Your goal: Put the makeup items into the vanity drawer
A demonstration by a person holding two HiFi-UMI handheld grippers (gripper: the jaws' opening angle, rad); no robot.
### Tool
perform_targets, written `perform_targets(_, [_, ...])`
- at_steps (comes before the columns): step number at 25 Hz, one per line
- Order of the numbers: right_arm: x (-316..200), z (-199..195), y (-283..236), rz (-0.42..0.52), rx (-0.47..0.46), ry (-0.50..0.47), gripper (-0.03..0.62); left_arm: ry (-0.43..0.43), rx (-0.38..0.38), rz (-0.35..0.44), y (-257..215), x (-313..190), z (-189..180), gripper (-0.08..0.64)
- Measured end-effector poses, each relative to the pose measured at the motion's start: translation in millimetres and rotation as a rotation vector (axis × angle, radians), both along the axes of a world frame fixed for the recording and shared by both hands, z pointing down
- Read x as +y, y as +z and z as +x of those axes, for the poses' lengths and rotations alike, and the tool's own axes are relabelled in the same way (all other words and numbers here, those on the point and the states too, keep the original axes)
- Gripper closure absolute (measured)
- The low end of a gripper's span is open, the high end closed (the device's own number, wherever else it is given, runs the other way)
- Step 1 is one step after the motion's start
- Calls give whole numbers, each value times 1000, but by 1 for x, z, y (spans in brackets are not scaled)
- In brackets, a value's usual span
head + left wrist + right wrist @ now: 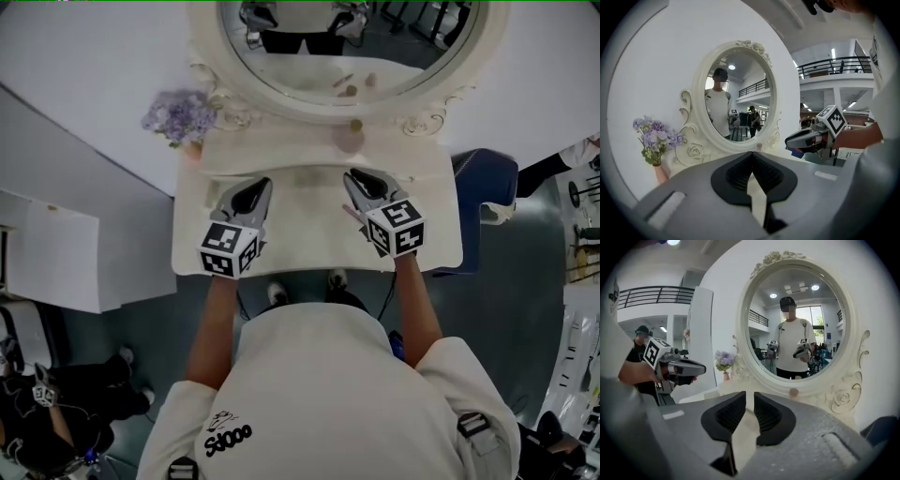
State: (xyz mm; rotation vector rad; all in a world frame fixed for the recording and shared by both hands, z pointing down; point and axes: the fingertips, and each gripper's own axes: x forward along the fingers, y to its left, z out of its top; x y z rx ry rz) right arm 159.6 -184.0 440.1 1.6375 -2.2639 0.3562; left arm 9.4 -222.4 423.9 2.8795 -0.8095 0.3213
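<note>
Over the near half of the cream table (309, 246), both grippers are held side by side, pointing toward the mirror. The left gripper (751, 153) has its jaws closed together on nothing. The right gripper (749, 397) shows a narrow gap, also empty. Past them, at the table's back edge under the oval mirror (309, 105), sits a small pinkish makeup item (349, 141). Purple flowers (178, 114) stand at the back left corner.

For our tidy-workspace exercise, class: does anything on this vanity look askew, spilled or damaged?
Nothing stands out. The purple flowers stand upright at the back left of the vanity top, the oval mirror looks unbroken, and a small round item sits at the mirror's foot. No spill shows on the top.
</note>
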Motion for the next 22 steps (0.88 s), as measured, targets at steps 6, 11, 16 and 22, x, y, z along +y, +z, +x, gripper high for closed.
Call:
perform_targets(6, [9, 35, 79, -170, 24, 0, 486, -19, -79, -61, 38, 7, 25, 541])
perform_targets(11, [23, 48, 143, -331, 76, -48, 463, -49, -127, -115, 64, 18, 35, 541])
perform_targets(16, [35, 55, 197, -451, 98, -84, 454, -85, -161, -150, 81, 25, 38, 541])
perform_targets(22, [48, 60, 243, -577, 139, -129, 451, -130, -182, -171, 88, 33, 37, 540])
